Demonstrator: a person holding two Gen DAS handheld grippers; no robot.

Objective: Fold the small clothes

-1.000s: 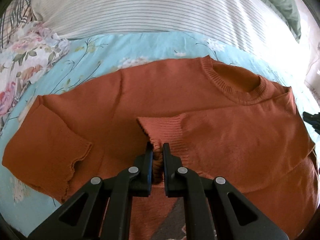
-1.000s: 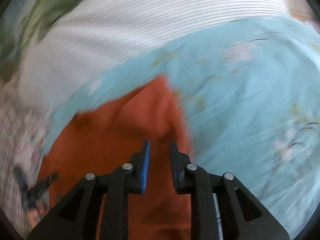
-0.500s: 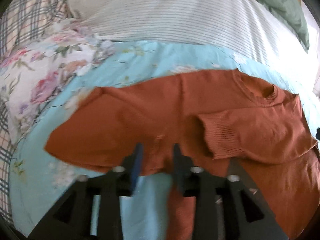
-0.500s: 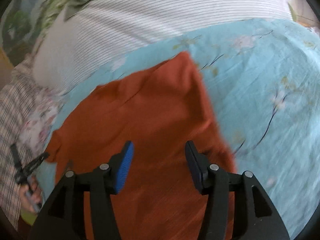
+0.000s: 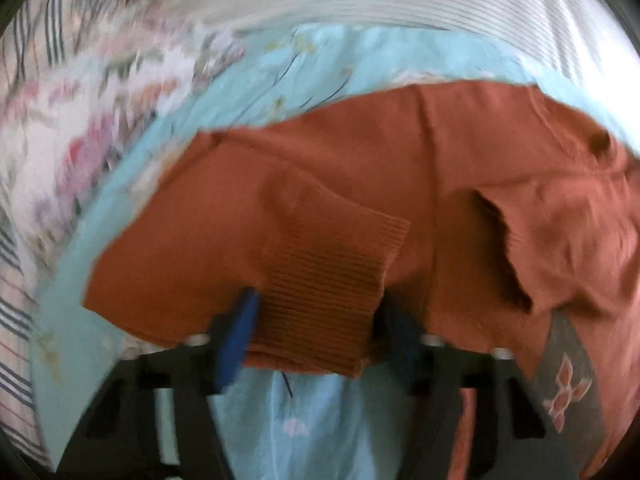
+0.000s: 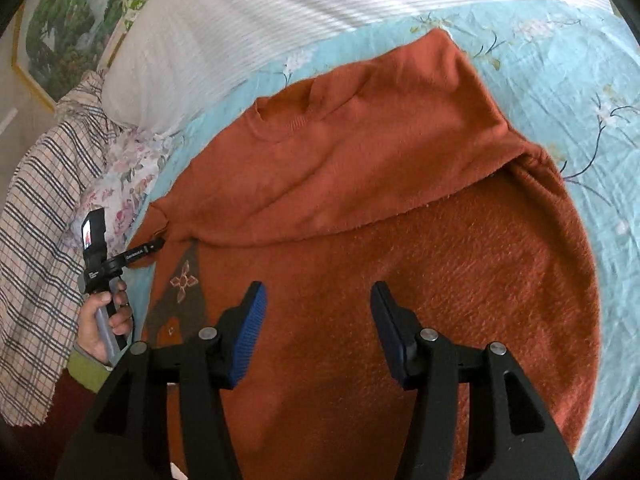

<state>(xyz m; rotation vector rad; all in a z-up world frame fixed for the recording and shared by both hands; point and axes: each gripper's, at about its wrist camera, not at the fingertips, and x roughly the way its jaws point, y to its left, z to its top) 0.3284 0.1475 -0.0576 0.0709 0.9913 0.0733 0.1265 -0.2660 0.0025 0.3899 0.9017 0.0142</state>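
**Both tongs open over the rust sweater**

Your left gripper (image 5: 316,320) has its jaws spread wide, and the ribbed cuff (image 5: 332,272) of one sleeve lies between them, not pinched; the frame is blurred, so you cannot tell whether the pads touch the knit. That sleeve is folded in across the body of the rust-orange knit sweater (image 5: 400,168), and a second cuff (image 5: 508,248) lies folded in from the other side, just right of the first. A grey patch with a pale flower motif (image 5: 568,392) shows on the sweater near the lower right of this view.

Your right gripper (image 6: 318,320) is also wide open and holds nothing; its blue-padded fingers (image 6: 250,332) hang over the fuzzy lower body of the sweater (image 6: 400,280). From here you see the round neckline (image 6: 280,120) at upper left and one sleeve folded diagonally across the chest.

The sweater lies spread on a light blue floral bedsheet (image 6: 580,100). Beyond it sits a white striped pillow (image 6: 280,20), with a plaid cloth (image 6: 36,220) and a pink floral fabric (image 6: 124,184) at the left. Your left hand (image 6: 104,320) grips its tool's handle at the sweater's left edge.
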